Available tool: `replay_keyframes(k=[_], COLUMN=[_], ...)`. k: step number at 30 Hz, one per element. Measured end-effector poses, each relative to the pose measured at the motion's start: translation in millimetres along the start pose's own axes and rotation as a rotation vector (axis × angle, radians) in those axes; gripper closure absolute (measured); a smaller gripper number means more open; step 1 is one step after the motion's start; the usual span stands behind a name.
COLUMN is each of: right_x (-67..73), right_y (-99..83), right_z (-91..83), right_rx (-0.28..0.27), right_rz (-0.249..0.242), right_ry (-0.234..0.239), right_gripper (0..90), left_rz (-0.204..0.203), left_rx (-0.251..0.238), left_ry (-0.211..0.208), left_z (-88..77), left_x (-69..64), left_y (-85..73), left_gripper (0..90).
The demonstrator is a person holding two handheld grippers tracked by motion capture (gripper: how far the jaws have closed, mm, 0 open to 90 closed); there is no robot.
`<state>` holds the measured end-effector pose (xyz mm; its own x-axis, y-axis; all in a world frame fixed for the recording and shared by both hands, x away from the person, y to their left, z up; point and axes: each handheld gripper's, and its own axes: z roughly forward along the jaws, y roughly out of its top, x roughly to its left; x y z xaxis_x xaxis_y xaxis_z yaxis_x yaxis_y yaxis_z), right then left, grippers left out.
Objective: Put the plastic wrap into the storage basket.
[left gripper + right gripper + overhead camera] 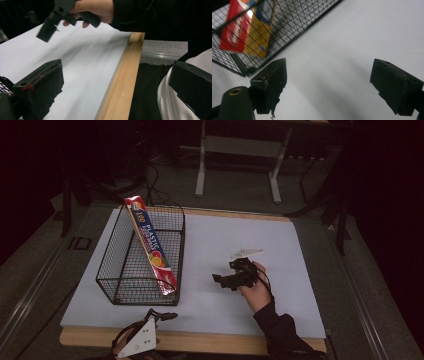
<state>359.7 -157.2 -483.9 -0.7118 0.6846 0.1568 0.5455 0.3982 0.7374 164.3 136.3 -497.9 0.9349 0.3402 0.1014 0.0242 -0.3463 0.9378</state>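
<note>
A black wire basket (125, 270) stands on the left of the white table top (225, 235). A long red and orange plastic-wrap box (151, 245) leans inside it, its top end sticking out over the far rim. My right gripper (225, 274), held in a hand at mid-table, points left toward the basket and is open. In the right gripper view its jaws stand wide with nothing between them (332, 82), with the basket (294, 25) and box (247, 27) ahead. My left gripper (161, 315) rests at the table's near edge, open and holding nothing (117, 85).
A wooden strip (210, 341) runs along the near side of the table. The person's dark sleeve (280, 330) comes in at the bottom right. A metal desk frame (237, 150) and cables lie on the floor beyond the table.
</note>
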Motion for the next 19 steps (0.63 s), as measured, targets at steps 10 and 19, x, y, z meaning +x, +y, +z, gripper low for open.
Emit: replay_keyframes(k=[10, 19], right_x=[-6.0, -5.2], right_y=[-20.6, -28.0], right_z=[2.1, 12.0], right_rx=[0.034, 0.071], right_rz=[0.007, -0.035], right_ry=[-0.009, -0.043], right_gripper=[14.3, 14.3], left_rz=[0.010, 0.014], left_rx=[0.006, 0.002], left_ry=[-0.003, -0.004], left_z=[-0.4, -3.0], left_x=[0.0, -0.2], left_y=[0.2, 0.3], left_gripper=[0.2, 0.2])
